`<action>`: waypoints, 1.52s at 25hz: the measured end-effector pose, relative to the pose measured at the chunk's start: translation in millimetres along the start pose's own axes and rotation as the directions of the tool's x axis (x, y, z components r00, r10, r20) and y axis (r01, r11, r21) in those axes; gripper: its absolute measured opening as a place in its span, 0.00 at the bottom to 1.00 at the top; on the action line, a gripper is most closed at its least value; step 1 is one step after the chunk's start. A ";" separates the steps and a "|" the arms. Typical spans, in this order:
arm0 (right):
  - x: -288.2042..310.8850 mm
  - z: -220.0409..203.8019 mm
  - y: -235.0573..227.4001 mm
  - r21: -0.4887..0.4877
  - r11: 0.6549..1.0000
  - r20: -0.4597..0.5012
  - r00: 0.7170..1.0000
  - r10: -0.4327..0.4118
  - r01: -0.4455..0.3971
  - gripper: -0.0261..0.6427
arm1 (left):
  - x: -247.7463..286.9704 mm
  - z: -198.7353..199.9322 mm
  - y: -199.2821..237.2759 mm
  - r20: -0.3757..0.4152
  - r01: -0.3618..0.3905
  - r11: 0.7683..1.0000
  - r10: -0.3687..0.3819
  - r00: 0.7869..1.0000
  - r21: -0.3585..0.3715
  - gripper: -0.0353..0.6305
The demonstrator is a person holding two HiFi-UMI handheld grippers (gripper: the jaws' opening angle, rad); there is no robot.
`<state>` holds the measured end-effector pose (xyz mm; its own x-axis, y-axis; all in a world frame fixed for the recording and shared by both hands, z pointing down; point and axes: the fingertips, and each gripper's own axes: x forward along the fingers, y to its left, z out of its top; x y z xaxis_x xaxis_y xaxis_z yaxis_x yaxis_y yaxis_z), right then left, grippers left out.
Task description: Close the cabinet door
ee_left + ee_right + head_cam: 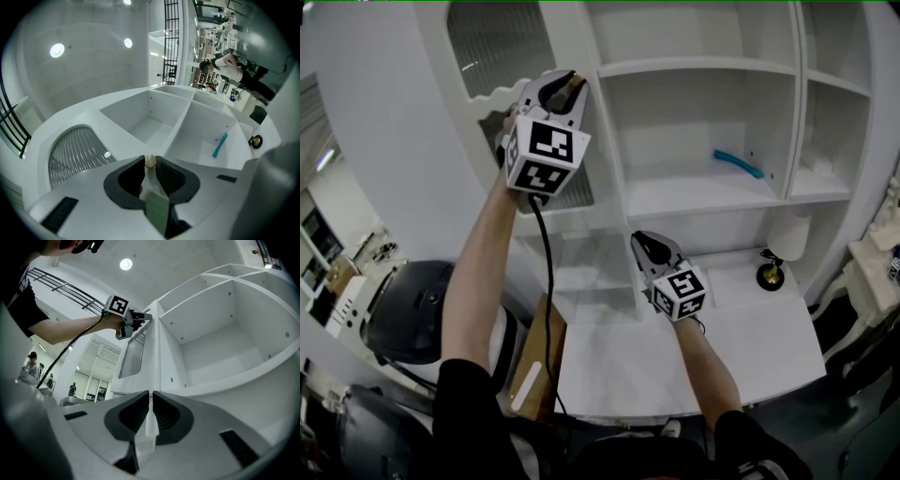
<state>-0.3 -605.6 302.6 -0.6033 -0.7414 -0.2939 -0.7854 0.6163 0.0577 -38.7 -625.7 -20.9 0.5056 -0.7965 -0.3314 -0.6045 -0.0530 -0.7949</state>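
Observation:
The white cabinet door [492, 56] with a ribbed glass pane [77, 154] stands swung out to the left of the open shelves [703, 122]. My left gripper [562, 84] is raised at the door's free side, its jaws shut on a small cream knob [150, 161]. My right gripper [639, 242] sits lower, at the same door's thin free edge [150, 380], which runs between its jaws; the pads are closed onto it. In the right gripper view the left gripper [140, 318] shows higher up along that edge.
A teal strip [738, 164] lies on the middle shelf. A small white lamp with a dark and gold base [772, 275] stands on the white desk top [722, 356]. A dark chair [412, 314] and a brown board [539, 366] are at the lower left.

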 end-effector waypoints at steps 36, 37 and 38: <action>-144.7 48.2 33.0 0.083 0.961 0.036 0.963 -0.266 0.262 0.09 | -130.9 -39.9 -94.5 0.027 -0.053 0.772 0.090 0.996 -0.633 0.10; -146.3 48.9 36.7 0.080 0.960 0.034 0.962 -0.272 0.269 0.09 | -142.4 -44.4 -104.3 0.019 -0.050 0.758 0.082 0.996 -0.650 0.09; -148.1 49.0 40.7 0.078 0.958 0.031 0.960 -0.277 0.274 0.09 | -153.5 -48.9 -114.2 0.011 -0.045 0.742 0.071 0.997 -0.669 0.08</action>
<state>63.9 -457.7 301.7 -0.3572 -0.8747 -0.3276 -0.9076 0.4079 -0.0996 -77.3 -526.8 145.6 0.4685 -0.7916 -0.3923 -0.8831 -0.4065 -0.2345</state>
